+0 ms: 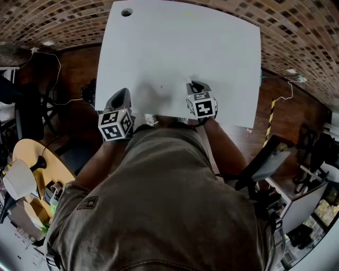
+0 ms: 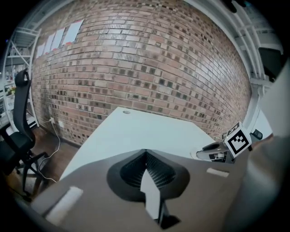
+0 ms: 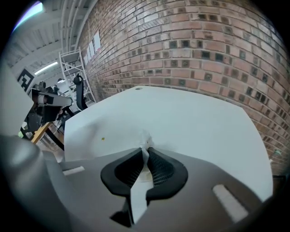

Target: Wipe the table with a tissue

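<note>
The white table (image 1: 175,47) stretches ahead of me toward a brick wall. My right gripper (image 1: 192,84) rests over the table's near edge, shut on a crumpled white tissue (image 3: 145,137) that pokes out past its tips (image 3: 146,147) and touches the tabletop (image 3: 181,118). A small yellowish speck (image 3: 103,138) lies on the surface to the left of the tissue. My left gripper (image 1: 124,92) hovers at the near left edge, its jaws closed (image 2: 145,152) with nothing between them. Each gripper shows in the other's view: the right gripper (image 2: 222,149) and the left gripper (image 3: 47,97).
A round cable hole (image 1: 126,12) sits in the table's far left corner. A brick wall (image 2: 145,68) stands behind the table. A black office chair (image 2: 18,136) and cables are on the left, a round wooden table (image 1: 37,156) at my left, and furniture (image 1: 296,185) at my right.
</note>
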